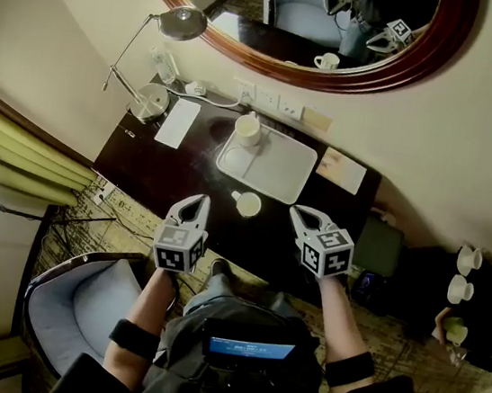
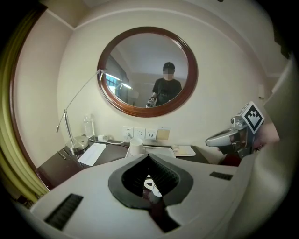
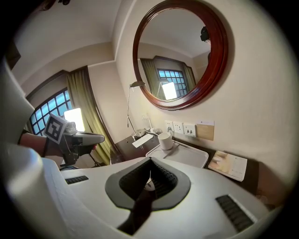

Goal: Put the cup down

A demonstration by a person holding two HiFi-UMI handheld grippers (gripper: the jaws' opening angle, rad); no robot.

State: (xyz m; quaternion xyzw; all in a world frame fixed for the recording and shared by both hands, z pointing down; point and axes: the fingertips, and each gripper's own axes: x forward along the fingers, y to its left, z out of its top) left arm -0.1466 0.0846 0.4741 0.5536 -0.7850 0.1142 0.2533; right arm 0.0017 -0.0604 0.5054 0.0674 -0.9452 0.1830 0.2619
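The left gripper (image 1: pixel 192 203) and right gripper (image 1: pixel 303 214) are closed and empty, flanking the cup (image 1: pixel 248 204) standing on the surface (image 1: pixel 163 175).

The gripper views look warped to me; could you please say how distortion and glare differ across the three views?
Left gripper view: strong fisheye, dark vignetted corners, a mosaic patch inside the mirror. Right gripper view: same bending, mirror stretched oval, window blown out. Head view: milder curving, dark desk underexposed, glare at the left edge.
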